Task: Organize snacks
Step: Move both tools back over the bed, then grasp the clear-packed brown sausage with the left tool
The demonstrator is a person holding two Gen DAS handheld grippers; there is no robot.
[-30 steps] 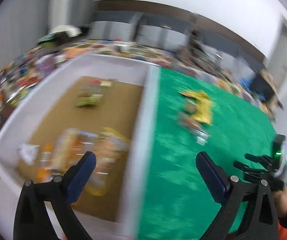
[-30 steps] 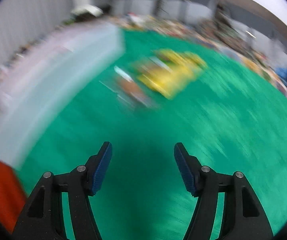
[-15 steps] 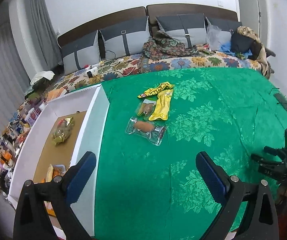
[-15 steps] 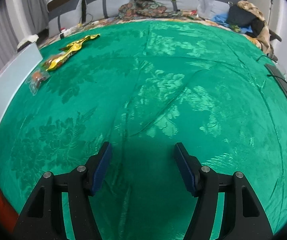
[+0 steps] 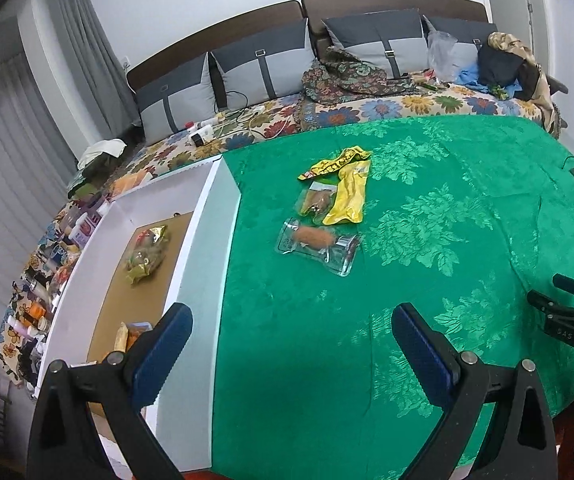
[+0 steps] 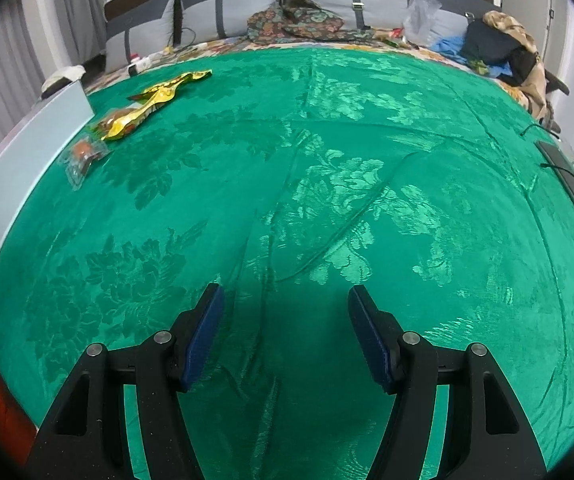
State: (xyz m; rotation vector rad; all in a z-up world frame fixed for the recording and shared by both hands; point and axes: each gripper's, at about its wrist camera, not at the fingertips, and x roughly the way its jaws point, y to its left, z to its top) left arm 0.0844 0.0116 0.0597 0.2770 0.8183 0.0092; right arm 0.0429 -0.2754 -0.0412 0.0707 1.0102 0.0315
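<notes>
**Both claws empty, four snack packets not yet sorted**

The left claw (image 5: 291, 344) stands wide open at the bottom of the left wrist view, and it has nothing between its blue pads. The right claw (image 6: 283, 336) is about half open over bare green cloth (image 6: 327, 184), and it also holds nothing.

The loose snacks lie together in the upper middle of the left wrist view. The clear packet (image 5: 317, 245) with a brown snack inside is the lowest in the frame. Above it is the yellow packet (image 5: 349, 196), and the brown-and-green packet (image 5: 316, 200) touches its left side. The crumpled yellow wrapper (image 5: 337, 163) lies at the top of the group. At the left of the frame is the white box (image 5: 199, 264) with a brown floor, and one green-gold snack bag (image 5: 147, 254) and some small packets at its lower end are already inside.

The risks, as I judge them:

- The packets touch or overlap, so a claw that closes on one may drag its neighbour over the cloth.
- The clear packet is flat and looks slippery; the pads may pinch only the film, or take a fold of cloth with it.
- The wall of the box stands between the snacks and its floor. A packet carried too low may strike the wall and fall outside.
</notes>
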